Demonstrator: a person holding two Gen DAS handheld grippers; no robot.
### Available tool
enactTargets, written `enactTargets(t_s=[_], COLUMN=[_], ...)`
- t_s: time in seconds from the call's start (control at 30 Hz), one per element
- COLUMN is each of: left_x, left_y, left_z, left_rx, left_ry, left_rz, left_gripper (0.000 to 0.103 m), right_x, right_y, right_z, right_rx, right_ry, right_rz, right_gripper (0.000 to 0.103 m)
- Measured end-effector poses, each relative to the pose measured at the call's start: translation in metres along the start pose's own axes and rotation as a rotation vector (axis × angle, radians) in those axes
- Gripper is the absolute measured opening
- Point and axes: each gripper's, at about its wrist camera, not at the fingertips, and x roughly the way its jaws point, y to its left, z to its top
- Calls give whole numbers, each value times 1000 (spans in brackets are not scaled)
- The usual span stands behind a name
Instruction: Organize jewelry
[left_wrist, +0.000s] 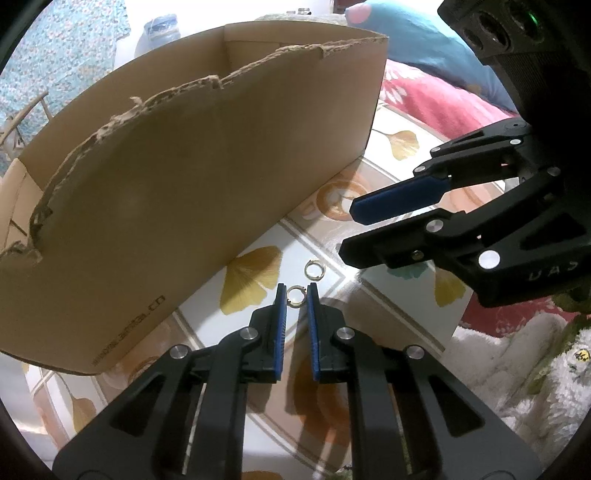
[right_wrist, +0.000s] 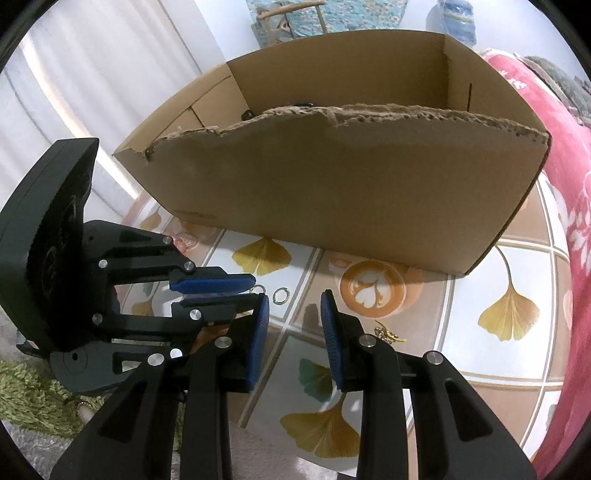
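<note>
Beside the cardboard box (left_wrist: 207, 155) on the tabletop (left_wrist: 399, 295), left gripper (left_wrist: 297, 295) jaws narrow around one ring (left_wrist: 296, 296), right gripper (right_wrist: 293, 314) empty and part-open; second ring (left_wrist: 314, 268) and brooch (right_wrist: 386, 334) still unboxed.

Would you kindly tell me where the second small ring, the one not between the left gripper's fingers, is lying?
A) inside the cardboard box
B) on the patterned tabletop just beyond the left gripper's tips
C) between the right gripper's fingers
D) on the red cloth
B: the loose ring lies flat on the tabletop just past the left gripper, outside the box and clear of the right gripper.
</note>
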Motion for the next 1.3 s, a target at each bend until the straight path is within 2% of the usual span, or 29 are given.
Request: enactTargets(t_s=[0.17,0.2,0.27,0.57,0.83,1.3], left_x=[-3,-4,-5,-8,-8,-8], left_y=[8,10,14,19,17,18], left_z=[-5,-6,-8,-12,-10,-10], left_rx=[-25,-31,-43,-47,-48,-48], left_ry=[10,12,15,15,12,12], left_rz=[25,31,38,38,35,35], left_gripper=[10,10,10,10,10,10], right_x=[4,6,11,22,35,43], right_y=[5,7,11,30,41,51], right_z=[0,1,2,5,5,10], right_rx=[-31,-41,-59,-178,-274,-313], right_ry=[4,9,16,42,86,121], right_rz=[-8,-10,-10,-65,-103,-76], right_gripper=[29,23,22,22,17,10])
